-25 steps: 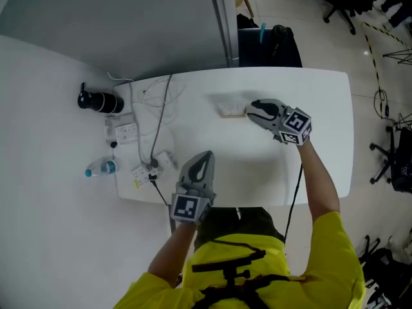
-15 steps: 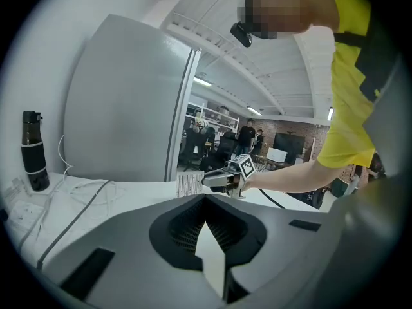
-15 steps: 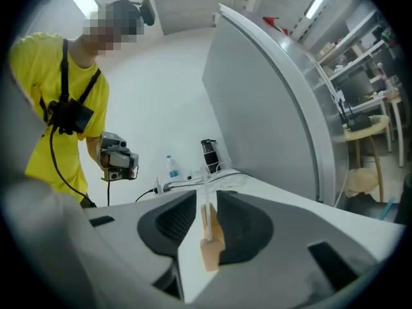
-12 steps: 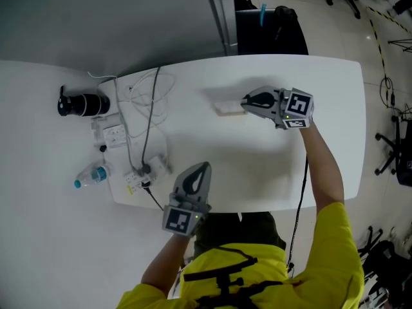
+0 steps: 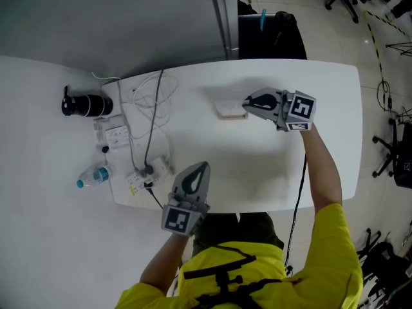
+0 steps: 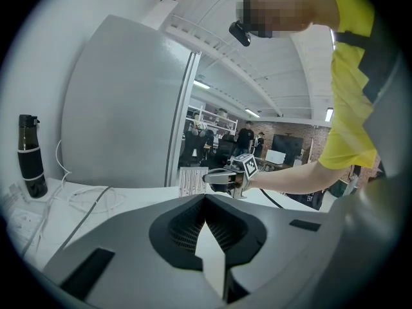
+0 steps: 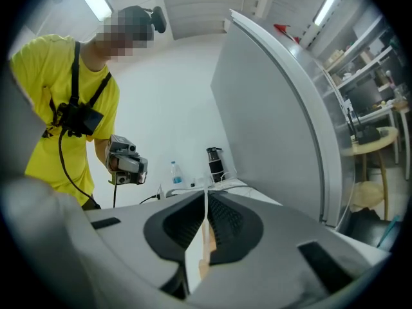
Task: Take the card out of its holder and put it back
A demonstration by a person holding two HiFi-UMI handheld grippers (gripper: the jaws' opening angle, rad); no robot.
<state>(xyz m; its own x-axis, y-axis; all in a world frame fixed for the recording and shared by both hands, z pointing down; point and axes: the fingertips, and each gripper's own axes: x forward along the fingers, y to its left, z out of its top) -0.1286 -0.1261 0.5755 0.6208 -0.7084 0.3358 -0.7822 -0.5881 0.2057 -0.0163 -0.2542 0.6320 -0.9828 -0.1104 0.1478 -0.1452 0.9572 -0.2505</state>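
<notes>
Grippers split the work here. Our right gripper [image 5: 247,103] reaches across the table [image 5: 322,153] to the far middle, tips touching the right end of the pale holder [image 5: 228,111] lying flat there. Its own view settles the grip: pads pressed together on a thin white edge, which we take for the card [image 7: 206,195], standing up out of the seam between them. We pinch it edge-on like that because a card offers nothing else to grab. Whether it is clear of the holder or partly inside, we can't tell; from above the two read as one pale patch.

Our left gripper [image 5: 200,168] hangs over the near edge, well apart from the holder, fingers closed tip to tip with nothing between them. We judge it's parked there to leave the right one room, though a loose holder may want pinning down, and that would be its job.

Off to the left sit a black flask [image 5: 89,103], a bottle [image 5: 94,175] and a tangle of cables [image 5: 151,102], all well away from the action, so nothing crowds the pull.

Step in hand, as we read it: drawing the card, or just about to. The next move calls for a straight pull along the holder's length, to the right. Any twist and the holder could drag along the smooth top. There's also a risk of the card slipping, held by so slim a margin.
</notes>
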